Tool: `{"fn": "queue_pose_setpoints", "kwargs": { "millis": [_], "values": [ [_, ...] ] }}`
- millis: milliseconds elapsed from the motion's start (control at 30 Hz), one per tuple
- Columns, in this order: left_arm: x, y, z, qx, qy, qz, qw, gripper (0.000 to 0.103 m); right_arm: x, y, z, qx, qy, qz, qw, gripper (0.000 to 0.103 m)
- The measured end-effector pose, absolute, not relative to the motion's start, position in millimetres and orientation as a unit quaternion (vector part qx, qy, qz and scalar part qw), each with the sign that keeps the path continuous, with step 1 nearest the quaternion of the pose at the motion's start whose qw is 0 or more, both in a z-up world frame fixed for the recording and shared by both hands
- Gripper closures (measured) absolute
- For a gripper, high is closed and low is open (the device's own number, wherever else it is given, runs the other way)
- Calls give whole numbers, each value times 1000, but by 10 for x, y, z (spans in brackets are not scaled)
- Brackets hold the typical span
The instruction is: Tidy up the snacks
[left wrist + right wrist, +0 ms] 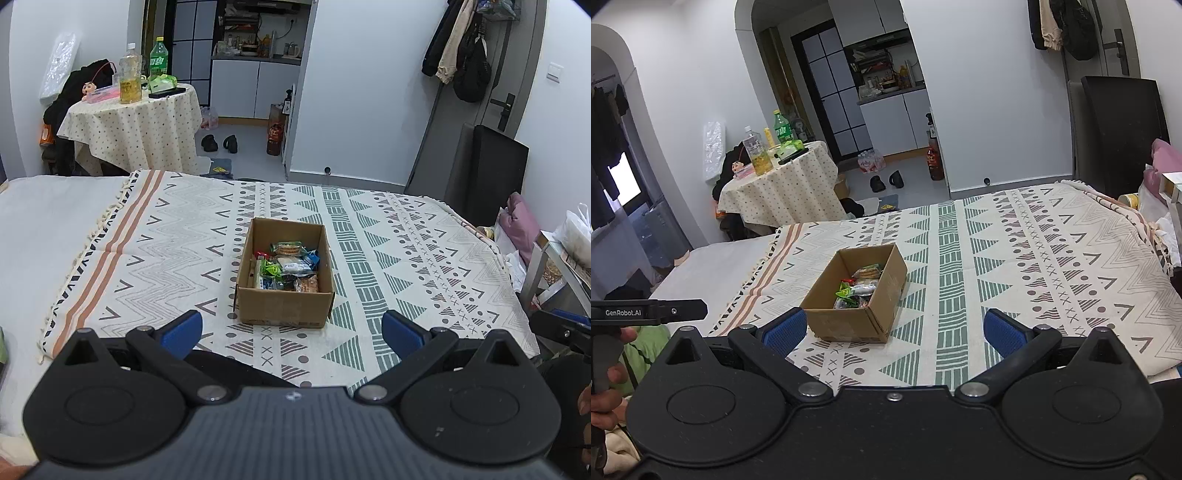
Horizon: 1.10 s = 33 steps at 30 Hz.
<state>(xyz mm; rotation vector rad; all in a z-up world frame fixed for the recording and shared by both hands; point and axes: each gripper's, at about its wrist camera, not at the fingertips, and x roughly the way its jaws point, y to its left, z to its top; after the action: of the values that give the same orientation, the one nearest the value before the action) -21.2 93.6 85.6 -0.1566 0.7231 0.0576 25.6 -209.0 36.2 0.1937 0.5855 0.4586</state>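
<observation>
An open cardboard box stands on the patterned blanket in the middle of the bed. Inside lie several wrapped snacks, among them a cookie pack, a green wrapper and a blue packet. My left gripper hovers just in front of the box, open, blue pads wide apart and nothing between them. In the right wrist view the same box sits slightly left of centre with the snacks in it. My right gripper is open too, held back from the box.
A round side table with bottles stands beyond the bed at the left. A metal stand with bags is at the bed's right edge. In the right wrist view a hand holding the other gripper's handle shows at the left.
</observation>
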Motion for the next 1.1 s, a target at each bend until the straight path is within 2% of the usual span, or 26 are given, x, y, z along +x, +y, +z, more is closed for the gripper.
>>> {"fn": "queue_pose_setpoints", "kwargs": {
  "millis": [1100],
  "values": [
    [-183,905,818,-63,364,8,929,0,227,-1937,424,72,297,221,926,0]
  ]
}}
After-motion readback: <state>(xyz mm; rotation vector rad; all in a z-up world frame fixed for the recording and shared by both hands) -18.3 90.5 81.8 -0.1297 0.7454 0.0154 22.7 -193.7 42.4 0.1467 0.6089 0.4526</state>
